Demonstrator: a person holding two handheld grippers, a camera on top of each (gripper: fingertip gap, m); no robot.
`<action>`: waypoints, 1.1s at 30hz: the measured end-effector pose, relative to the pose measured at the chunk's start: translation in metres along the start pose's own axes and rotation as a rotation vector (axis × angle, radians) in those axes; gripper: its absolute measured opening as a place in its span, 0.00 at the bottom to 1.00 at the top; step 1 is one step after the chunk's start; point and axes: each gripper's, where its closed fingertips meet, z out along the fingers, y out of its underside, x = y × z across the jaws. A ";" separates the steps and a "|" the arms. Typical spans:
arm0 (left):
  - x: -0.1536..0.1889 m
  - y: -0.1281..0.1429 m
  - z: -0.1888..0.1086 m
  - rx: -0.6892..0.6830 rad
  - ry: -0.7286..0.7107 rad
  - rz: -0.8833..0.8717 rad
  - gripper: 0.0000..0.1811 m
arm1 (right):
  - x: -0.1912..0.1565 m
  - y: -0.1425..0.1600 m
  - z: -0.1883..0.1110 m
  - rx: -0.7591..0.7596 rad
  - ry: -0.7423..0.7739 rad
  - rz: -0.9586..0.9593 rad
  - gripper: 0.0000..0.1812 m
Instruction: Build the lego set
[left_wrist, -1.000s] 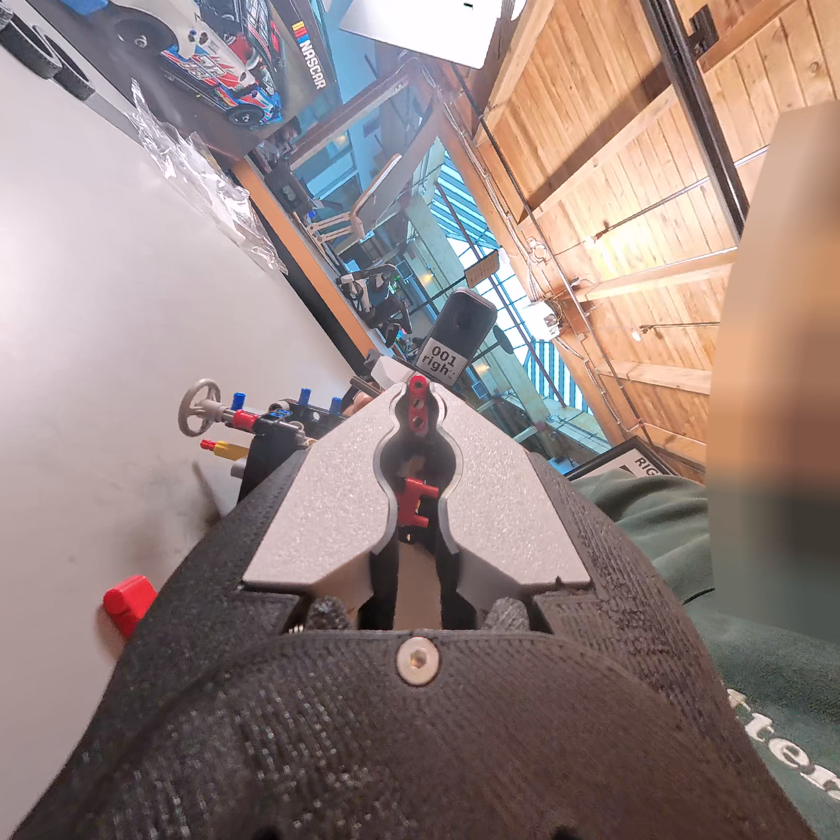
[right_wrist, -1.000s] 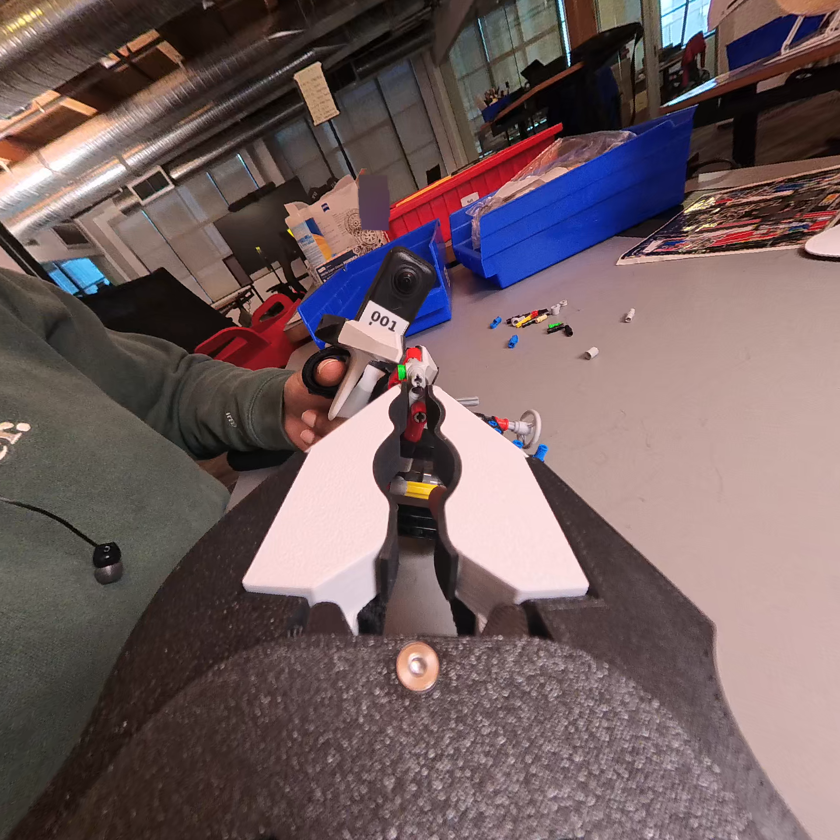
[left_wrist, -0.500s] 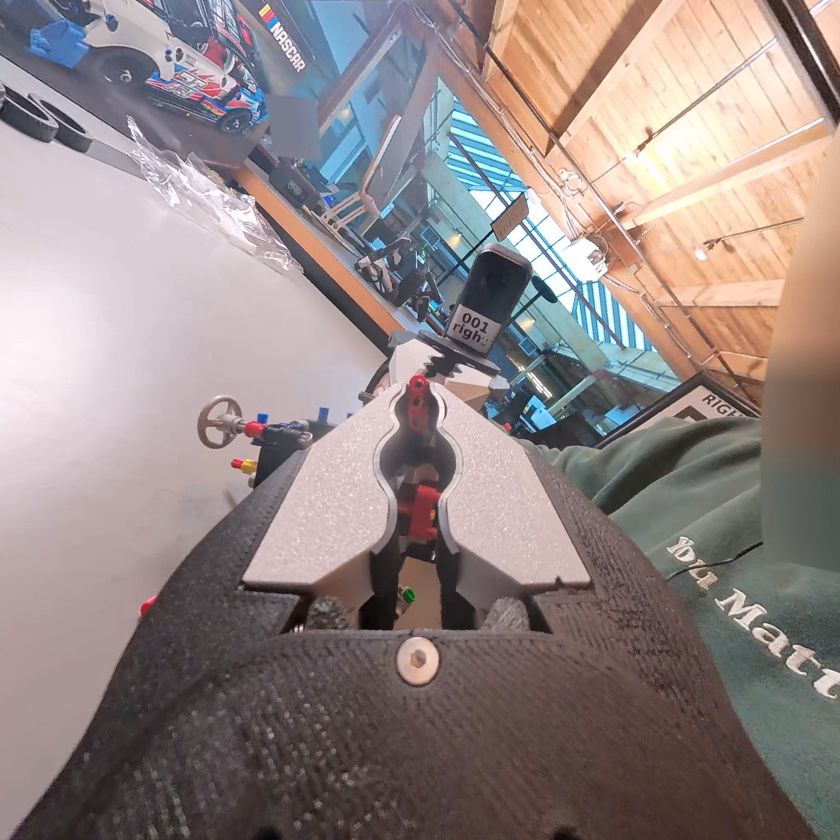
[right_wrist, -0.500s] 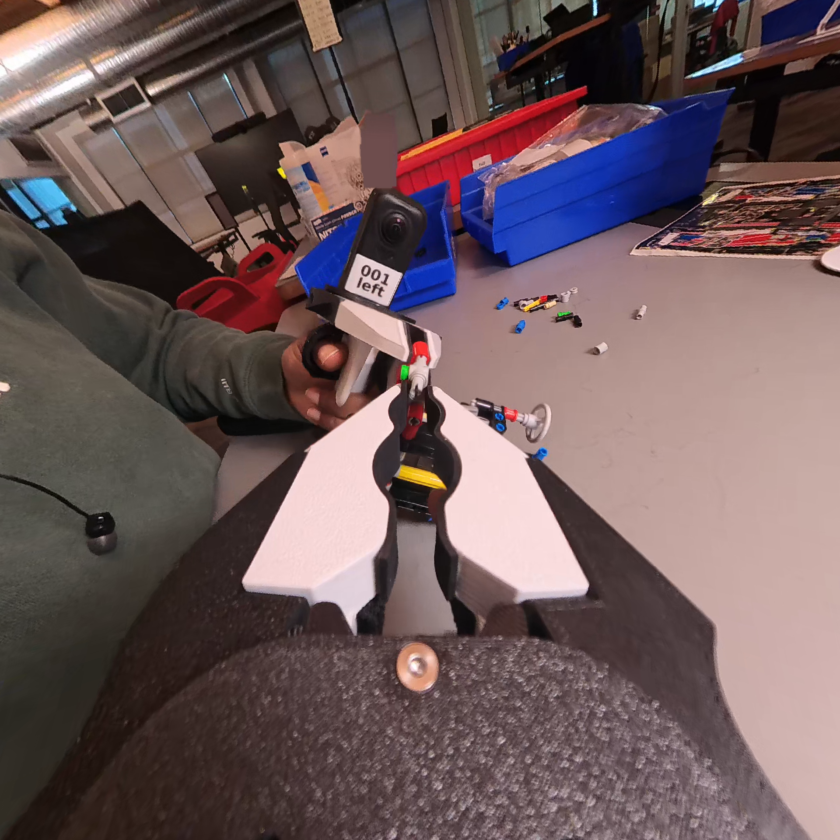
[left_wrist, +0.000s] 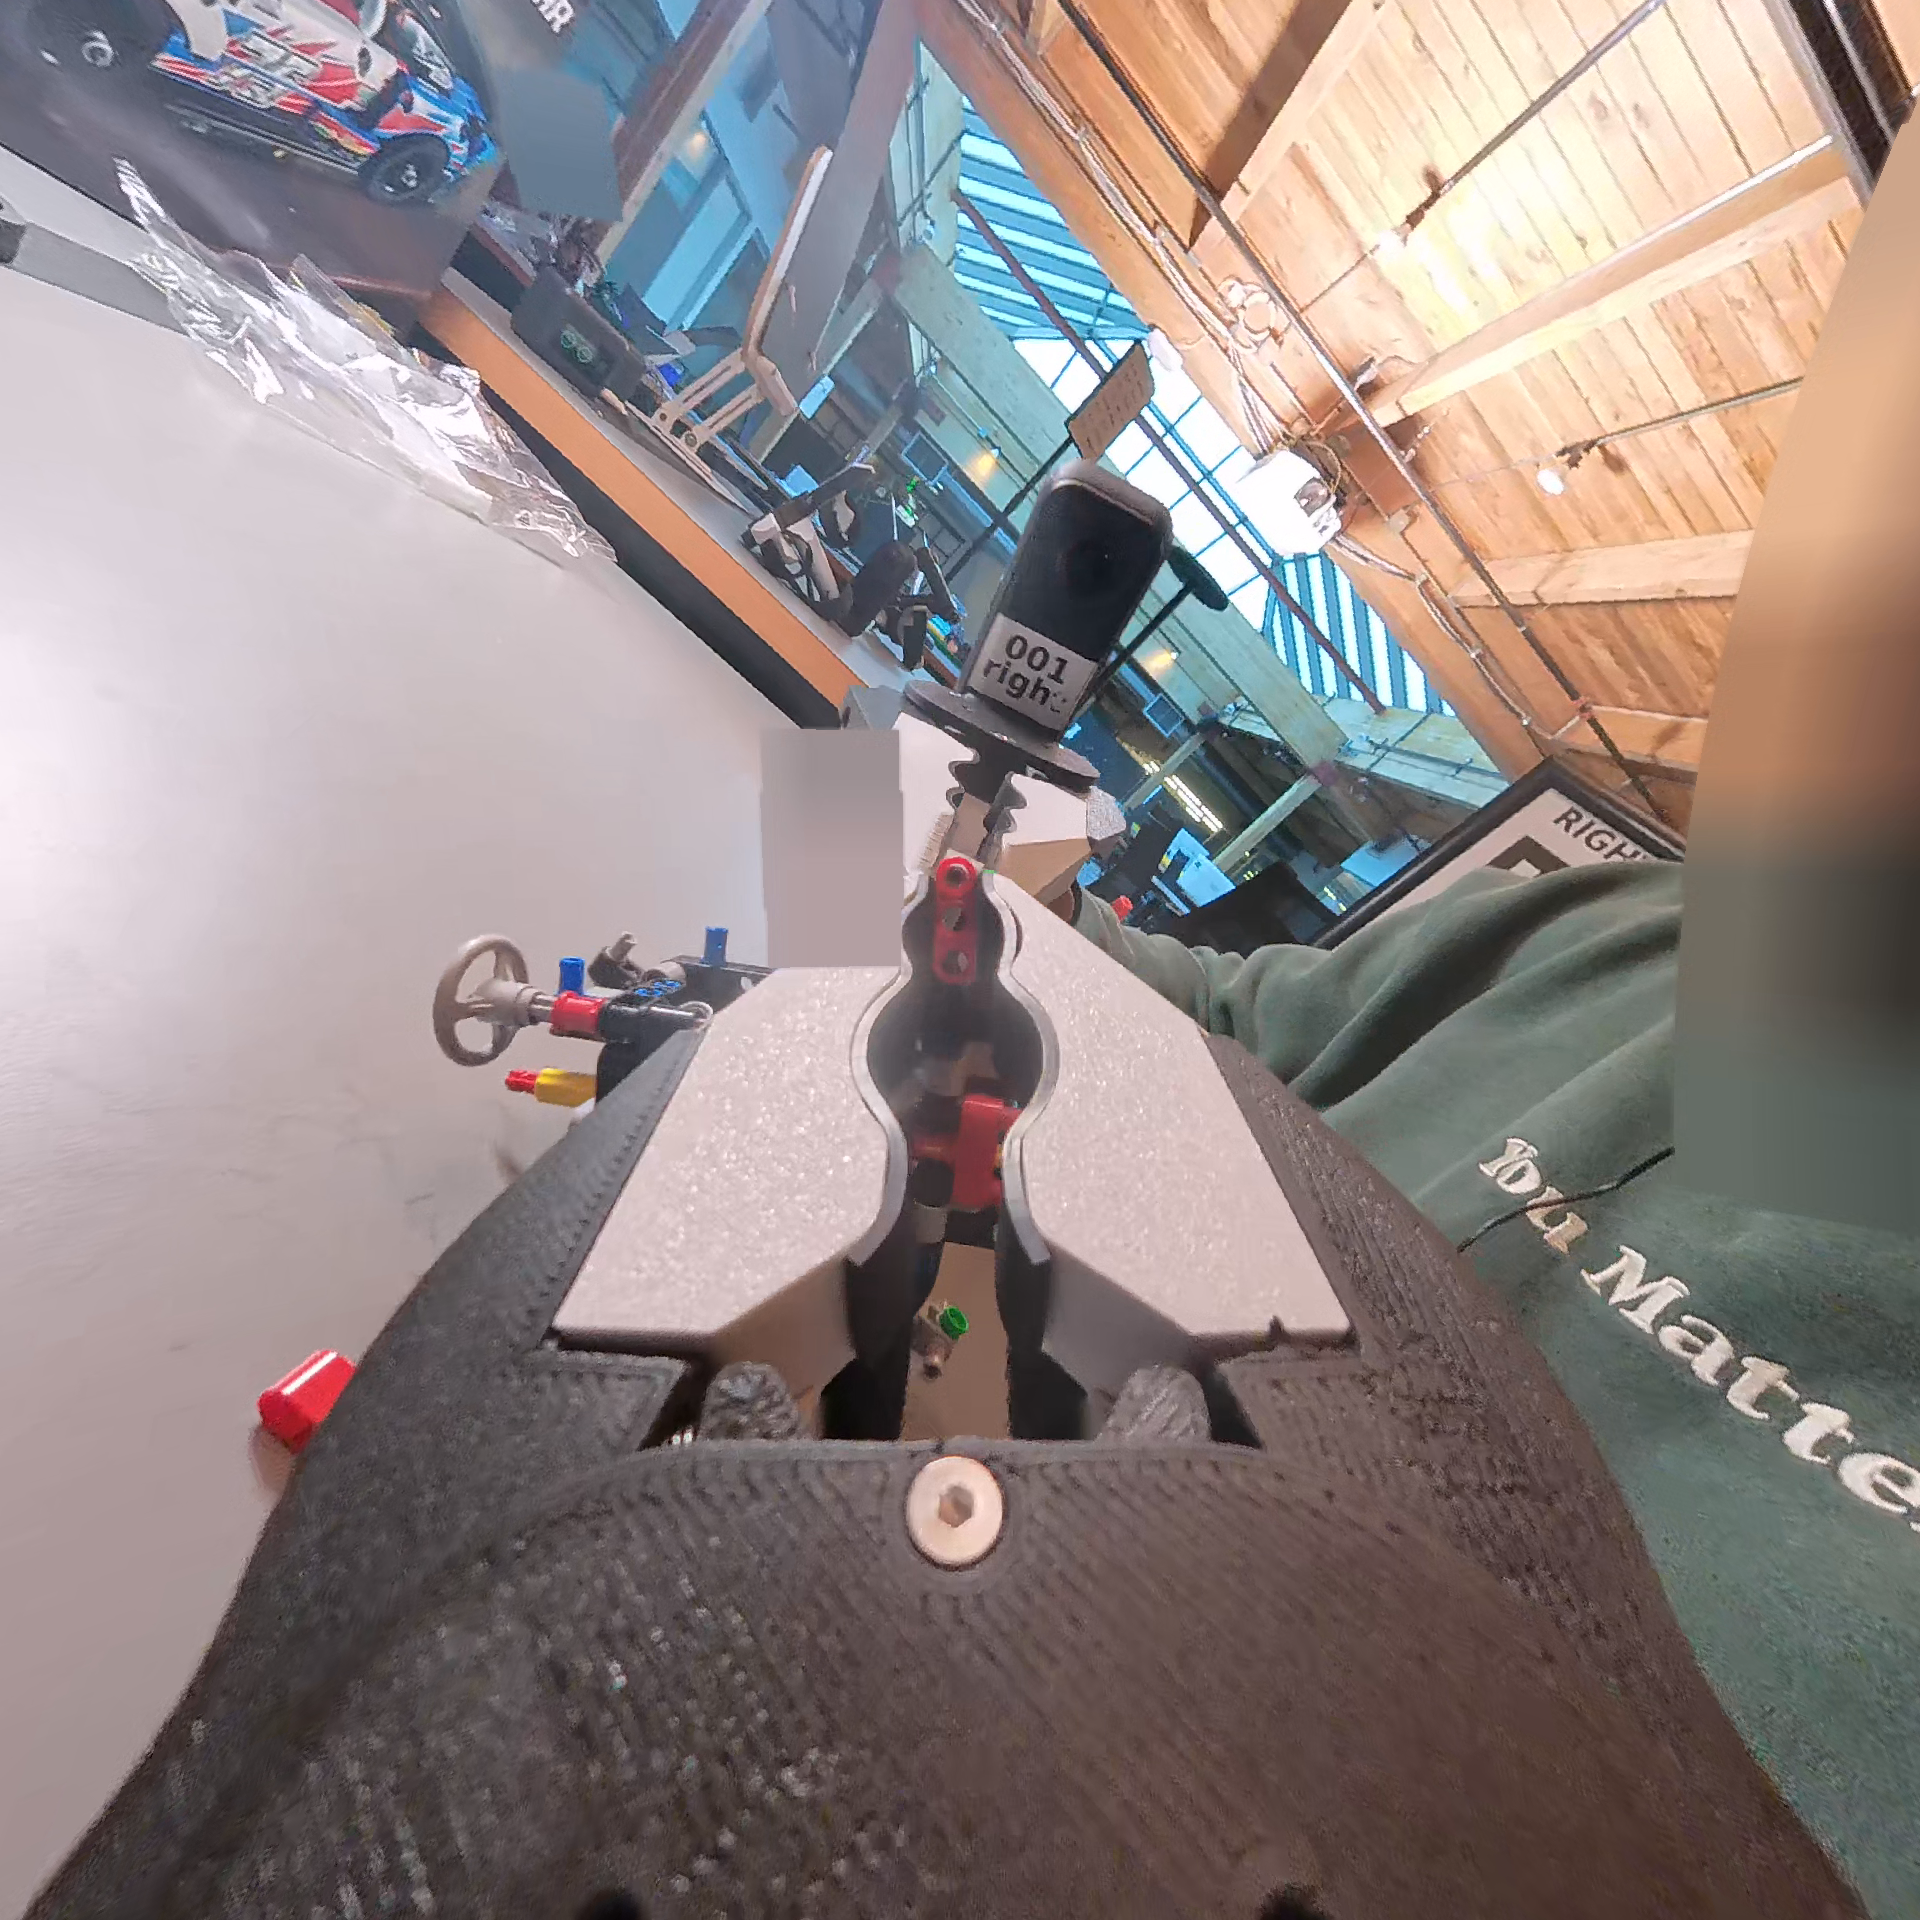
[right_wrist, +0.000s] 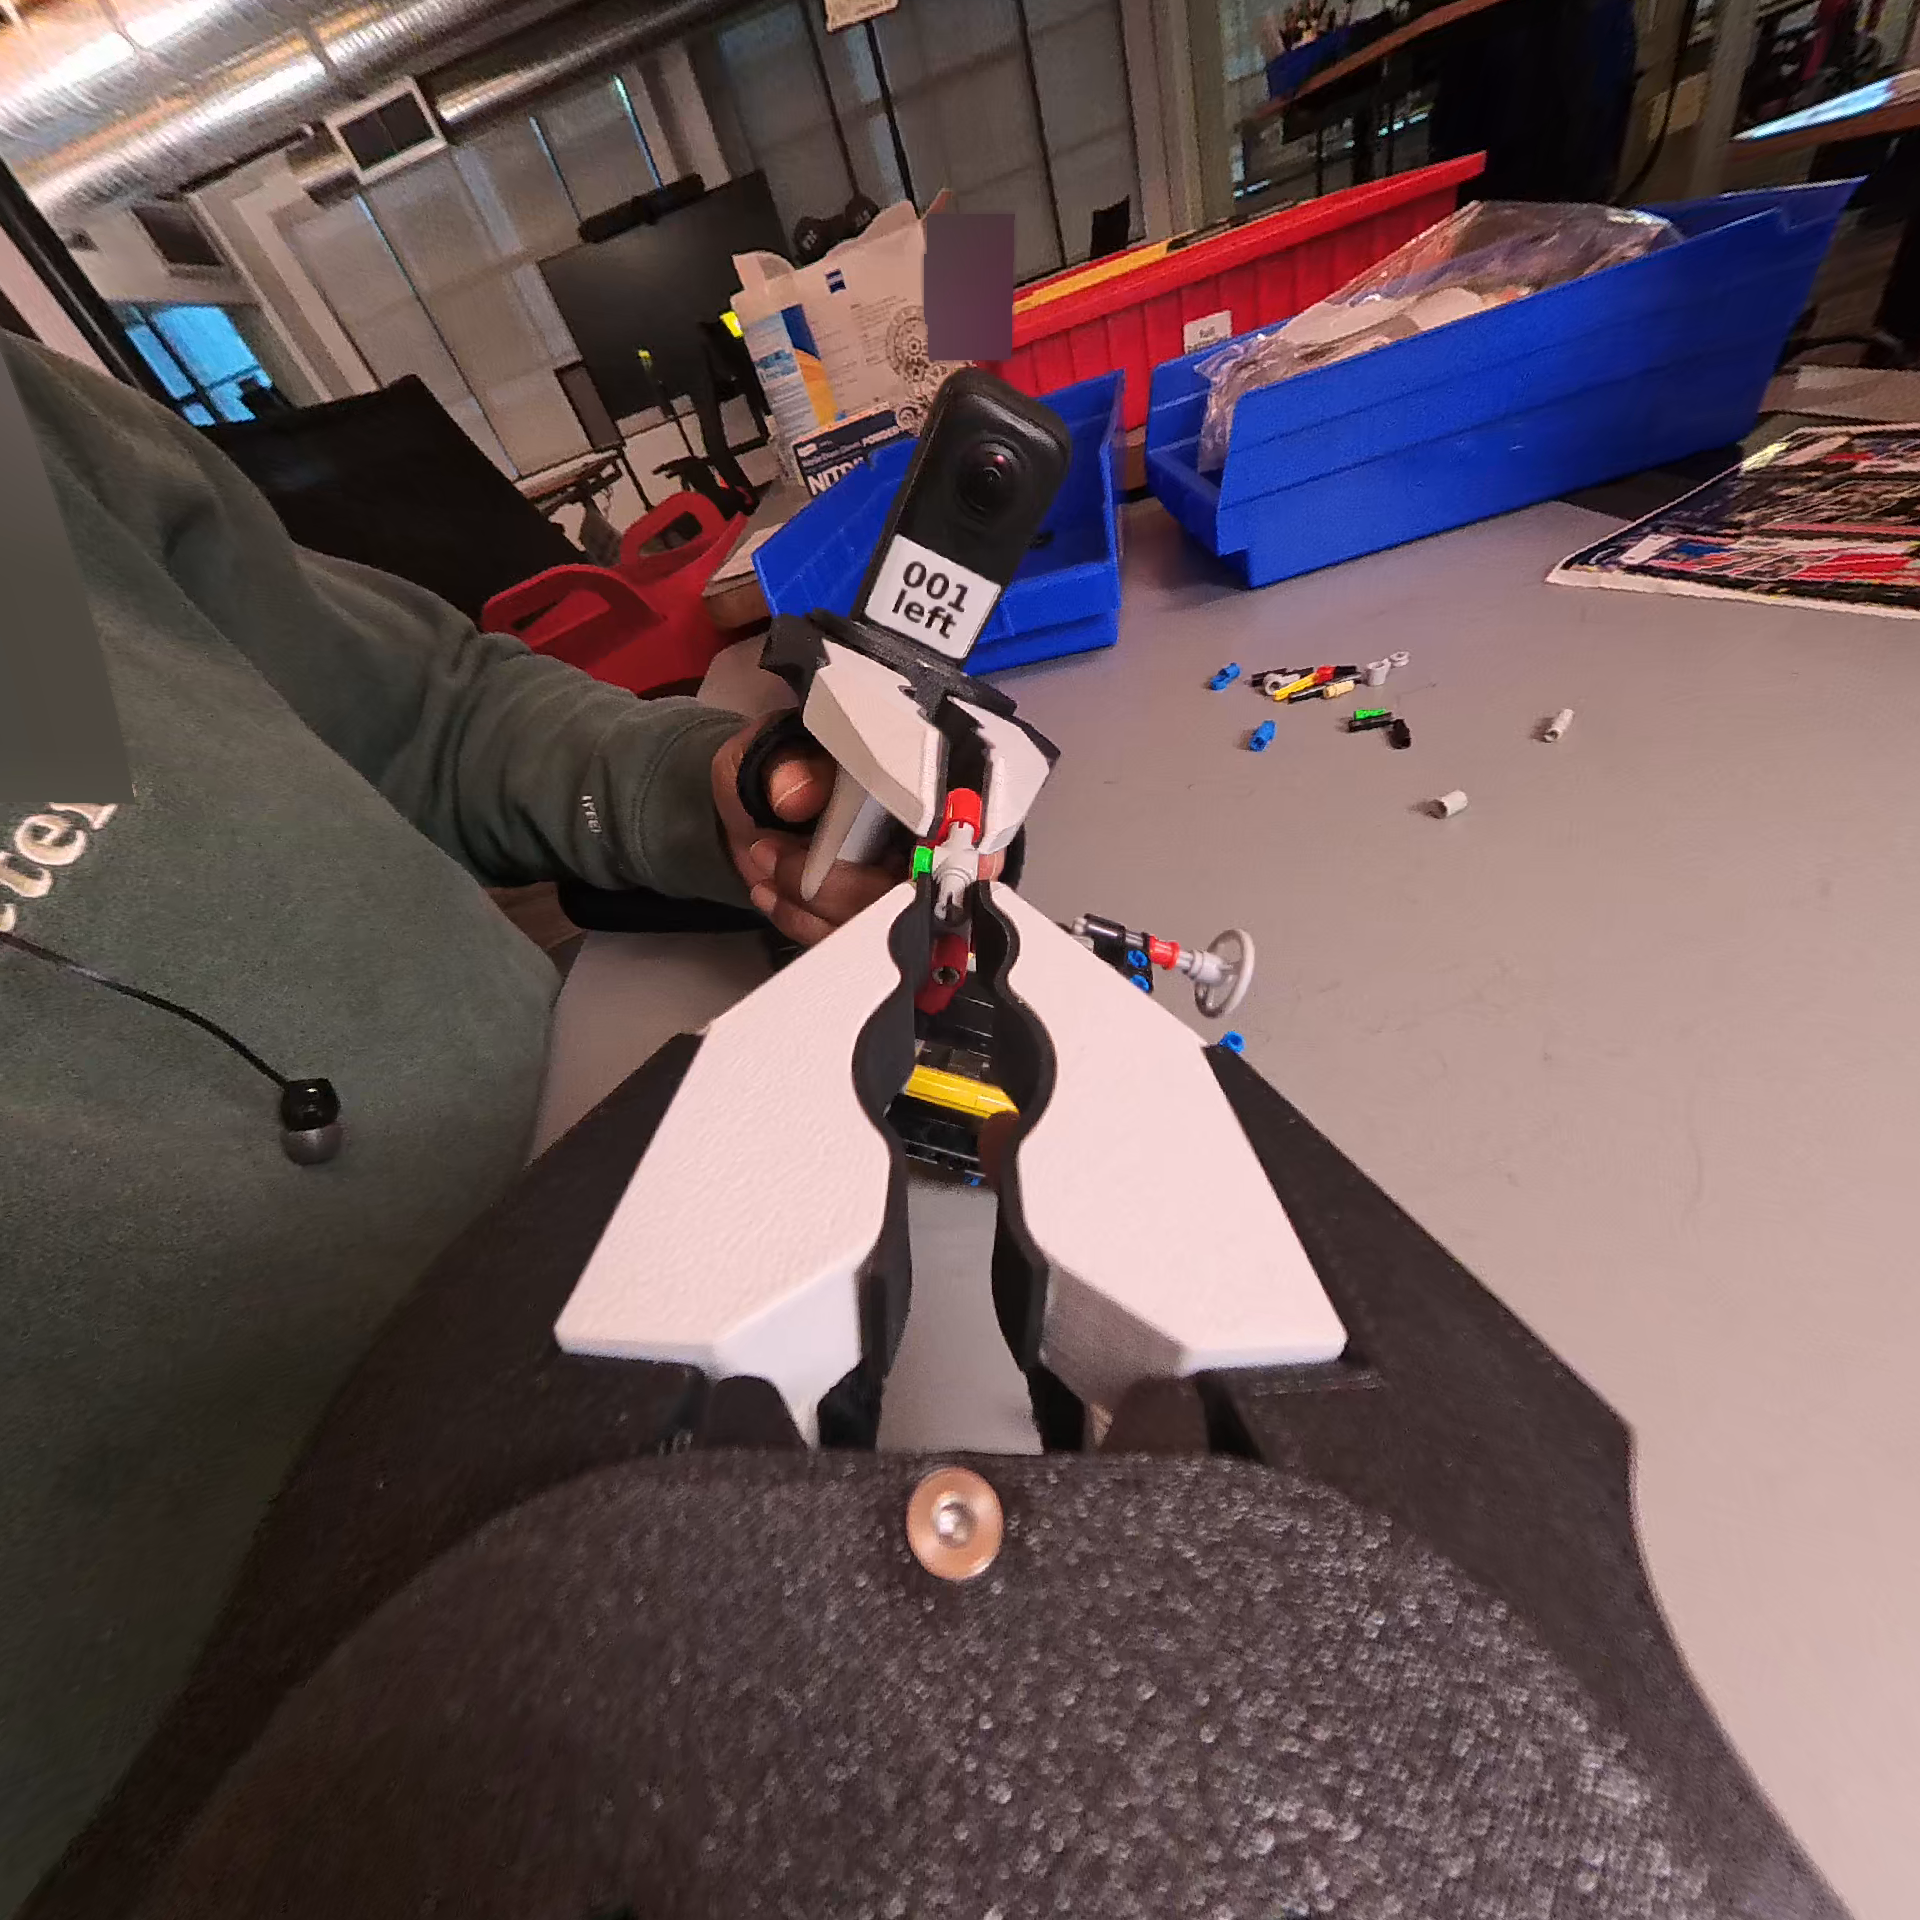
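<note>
My left gripper (left_wrist: 954, 902) is shut on a small red-and-grey sub-assembly (left_wrist: 971, 1151) with a green pin; a red holed beam (left_wrist: 954, 927) sticks out at its tips. My right gripper (right_wrist: 943, 920) is shut on the red beam (right_wrist: 940, 971), tip to tip with the left gripper (right_wrist: 961, 821). The right gripper also shows in the left wrist view (left_wrist: 1044, 862). Both hang just above the black and yellow Lego chassis (right_wrist: 956, 1096) with a grey steering wheel (right_wrist: 1226, 971), which stands on the grey table (right_wrist: 1558, 1091). The steering wheel also shows in the left wrist view (left_wrist: 478, 997).
Loose small pieces (right_wrist: 1320, 686) lie farther out on the table. Blue bins (right_wrist: 1507, 416) and a red bin (right_wrist: 1247, 270) stand at the back. An instruction booklet (right_wrist: 1787, 530) lies at right. A red piece (left_wrist: 301, 1392), clear bags (left_wrist: 364, 384) and the set's box (left_wrist: 260, 62) are at left. My left and right fingertips are right by each other.
Both grippers stay shut and tip to tip on the sub-assembly. The left gripper has tilted up a little. The chassis on the table has not moved.
</note>
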 end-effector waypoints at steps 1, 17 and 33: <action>0.001 0.001 0.000 -0.007 0.004 0.005 0.03 | -0.001 0.000 0.000 0.001 -0.009 0.005 0.03; 0.011 0.012 -0.001 -0.201 0.001 0.137 0.03 | -0.014 0.006 0.000 -0.173 -0.044 -0.112 0.03; 0.012 0.013 -0.005 -0.396 -0.068 0.070 0.03 | -0.016 0.007 0.006 -0.264 -0.063 -0.143 0.03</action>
